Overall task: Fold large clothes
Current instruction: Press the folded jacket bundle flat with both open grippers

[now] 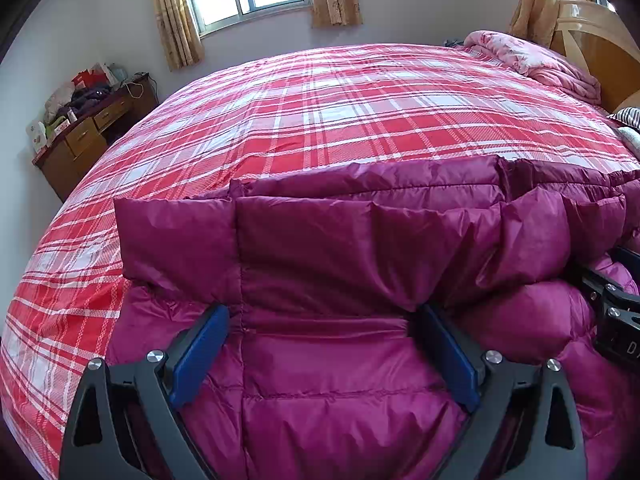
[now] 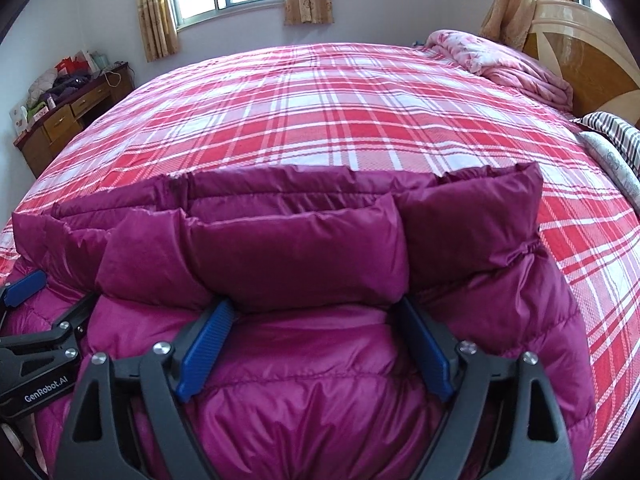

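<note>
Jacket [image 1: 320,264] lies folded crosswise on the bed [image 1: 320,120]; both hand-held grippers, left [image 1: 320,324] and right [image 2: 316,316], gape open straddling its near fold, gripping nothing.

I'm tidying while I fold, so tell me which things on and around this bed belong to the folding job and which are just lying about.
Part of the job:
- magenta puffer jacket
- left gripper, open
- right gripper, open
- plaid bedspread, the folding surface

Just lying about:
- pink quilt by the headboard
- striped cloth
- cluttered wooden dresser

One jacket [image 1: 320,248], two grippers [image 2: 316,344] — perhaps two blankets [image 2: 520,64].
</note>
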